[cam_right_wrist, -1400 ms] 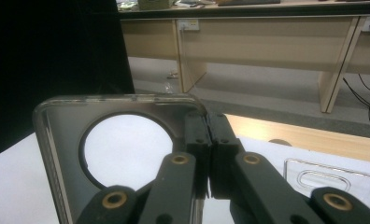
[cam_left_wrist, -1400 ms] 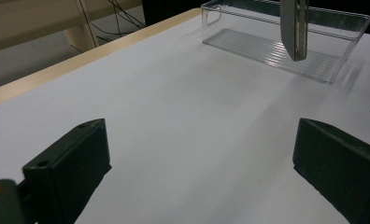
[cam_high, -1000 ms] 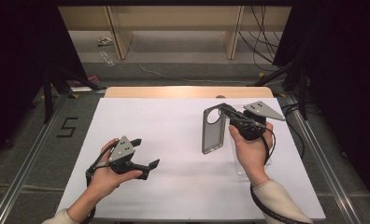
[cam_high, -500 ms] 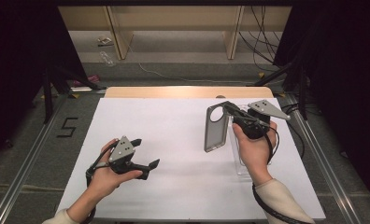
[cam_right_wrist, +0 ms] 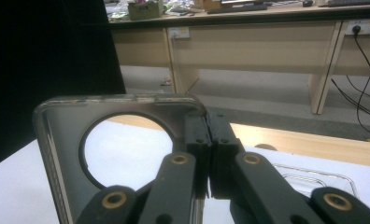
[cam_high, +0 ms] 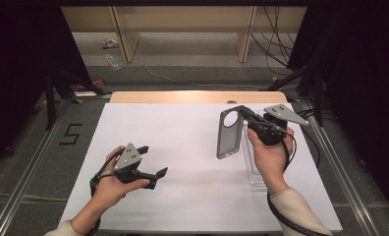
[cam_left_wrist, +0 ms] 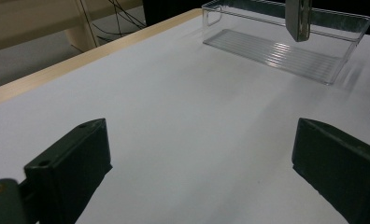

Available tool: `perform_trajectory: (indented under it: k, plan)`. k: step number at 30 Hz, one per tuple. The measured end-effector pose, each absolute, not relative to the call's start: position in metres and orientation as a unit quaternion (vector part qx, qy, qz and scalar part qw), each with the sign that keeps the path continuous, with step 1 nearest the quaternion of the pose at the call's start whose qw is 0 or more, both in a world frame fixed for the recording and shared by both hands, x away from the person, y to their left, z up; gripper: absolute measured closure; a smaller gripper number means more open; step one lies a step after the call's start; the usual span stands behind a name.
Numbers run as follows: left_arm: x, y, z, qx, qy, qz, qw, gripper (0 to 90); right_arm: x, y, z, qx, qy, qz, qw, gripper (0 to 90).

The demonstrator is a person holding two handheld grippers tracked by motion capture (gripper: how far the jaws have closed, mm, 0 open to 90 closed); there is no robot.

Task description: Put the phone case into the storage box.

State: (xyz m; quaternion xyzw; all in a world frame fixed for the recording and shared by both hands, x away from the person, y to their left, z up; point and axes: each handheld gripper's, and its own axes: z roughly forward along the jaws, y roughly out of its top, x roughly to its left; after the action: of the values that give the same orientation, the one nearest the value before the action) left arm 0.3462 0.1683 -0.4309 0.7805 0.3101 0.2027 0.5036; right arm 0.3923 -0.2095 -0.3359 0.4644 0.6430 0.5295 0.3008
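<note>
since the right tongs (cam_high: 242,114) pinch only the top edge of the grey translucent phone case with a round camera cutout (cam_high: 229,133), it hangs upright over the white worktop (cam_high: 182,147), just left of the clear plastic ribbed tray (cam_left_wrist: 286,49), and could swing or slip out w/ a quick wrist turn, or catch the tray wall if lowered off-line. right hand (cam_high: 268,155) is raised, tongs aimed forward-left. left tongs (cam_high: 153,162) gape wide w/ nothing between them, left hand (cam_high: 115,183) low near the worktop's front-left.
</note>
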Motion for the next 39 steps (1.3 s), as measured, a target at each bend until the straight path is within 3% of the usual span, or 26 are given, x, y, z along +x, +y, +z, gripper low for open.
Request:
perform_trajectory:
  k: [39]
  plan:
    - [0.346,0.169,-0.431,0.779,0.312,0.203,0.505,4.3,0.395,-0.233,-0.327,0.483,0.619,0.537,0.308,89.1]
